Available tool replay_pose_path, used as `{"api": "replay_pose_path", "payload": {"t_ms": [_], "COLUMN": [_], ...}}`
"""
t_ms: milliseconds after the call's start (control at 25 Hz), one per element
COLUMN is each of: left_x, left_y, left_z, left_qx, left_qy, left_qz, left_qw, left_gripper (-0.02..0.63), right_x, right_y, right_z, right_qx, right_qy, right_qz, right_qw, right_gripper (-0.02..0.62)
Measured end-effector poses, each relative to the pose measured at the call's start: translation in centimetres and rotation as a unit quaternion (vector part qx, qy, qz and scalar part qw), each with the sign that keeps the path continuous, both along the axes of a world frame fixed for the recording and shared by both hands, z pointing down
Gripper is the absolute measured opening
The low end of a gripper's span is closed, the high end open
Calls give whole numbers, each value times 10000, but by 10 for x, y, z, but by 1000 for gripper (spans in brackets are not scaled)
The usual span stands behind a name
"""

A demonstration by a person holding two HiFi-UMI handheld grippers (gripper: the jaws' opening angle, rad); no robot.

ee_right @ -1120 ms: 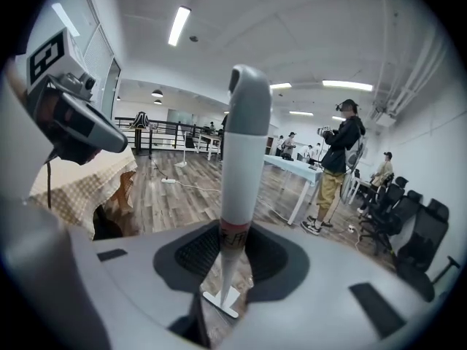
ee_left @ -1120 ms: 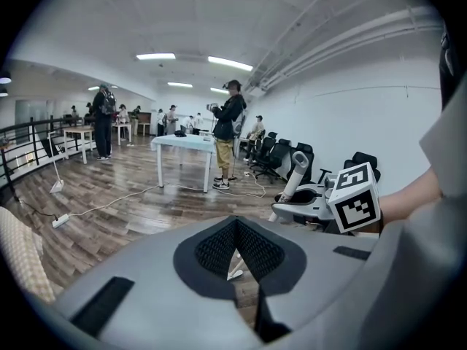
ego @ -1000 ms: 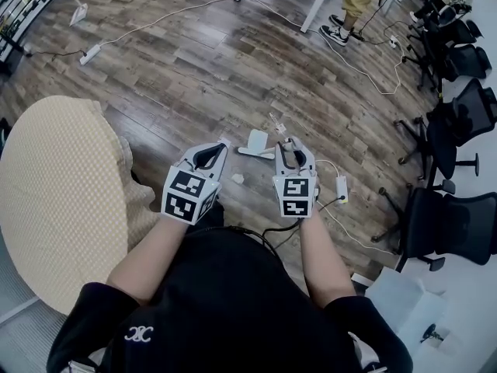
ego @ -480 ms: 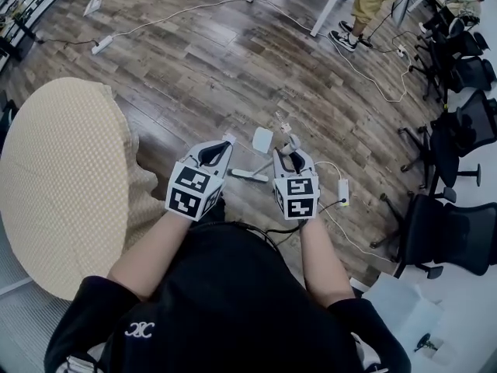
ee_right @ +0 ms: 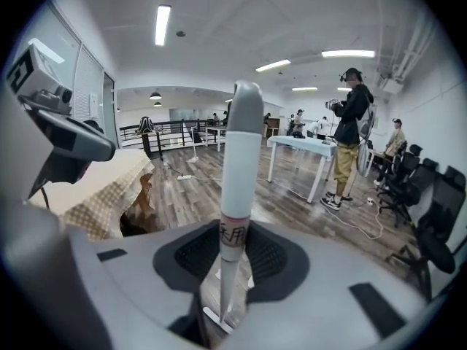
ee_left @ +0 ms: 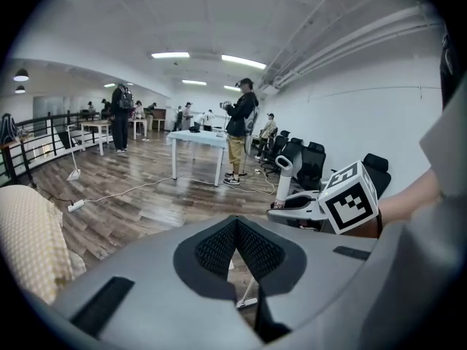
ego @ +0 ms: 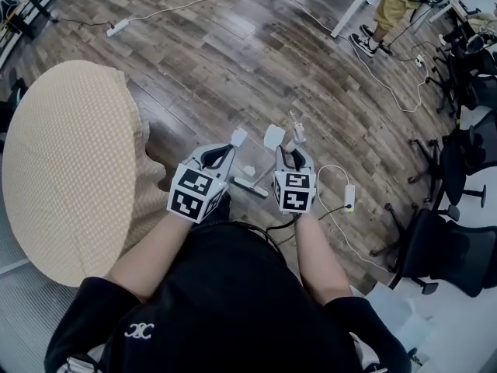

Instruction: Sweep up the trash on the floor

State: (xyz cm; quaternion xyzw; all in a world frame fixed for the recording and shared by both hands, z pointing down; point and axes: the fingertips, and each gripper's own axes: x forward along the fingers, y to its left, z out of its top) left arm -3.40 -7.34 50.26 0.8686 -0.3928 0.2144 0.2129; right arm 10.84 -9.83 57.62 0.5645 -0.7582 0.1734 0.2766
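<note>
**Q:** What stage of the sweeping is shown?

**A:** An early one, in my judgement. My right tool (ee_right: 235, 248) is clenched on the pale grey tubular broom handle (ee_right: 237, 159), which stands nearly upright between its jaws. The white broom head (ego: 250, 186) rests on the floor just ahead of me. My left tool (ee_left: 235, 228) is closed on nothing, its pads meeting at the tip. White paper scraps (ego: 274, 136) lie loose and apart on the brown wood-plank floor (ego: 202, 61), and one small scrap (ego: 248, 171) sits just beside the broom head. I see no gathered pile and no dustpan, so the collecting is yet to be done.

**Q:** And the setting?

**A:** An open office. A round tabletop under a beige checked cloth (ego: 62, 154) stands at my left. A white power strip (ego: 349, 197) with its cable lies on the planks at my right, near black office chairs (ego: 450, 247). A person in khaki trousers (ego: 396, 6) stands well apart, further into the room.
</note>
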Motion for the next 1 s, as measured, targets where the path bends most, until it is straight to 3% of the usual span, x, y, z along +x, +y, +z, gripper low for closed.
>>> {"api": "replay_pose_path", "payload": {"t_ms": [560, 800, 1000], "left_x": [-13, -20, -41], "left_y": [-68, -115, -143], "left_z": [23, 9, 10], "left_qx": [-320, -573, -399], "left_qy": [95, 778, 759], "left_qz": [197, 91, 106], "left_qw": [9992, 9953, 9963], "left_gripper": [-5, -5, -5], "right_x": [35, 43, 27], "right_y": [-120, -128, -131], "right_z": [-7, -22, -55], "right_qx": [370, 233, 301], "right_qy": [549, 648, 575], "right_qz": [1070, 1516, 1444], "right_qw": [9921, 9860, 9874], "right_gripper": [112, 112, 110]}}
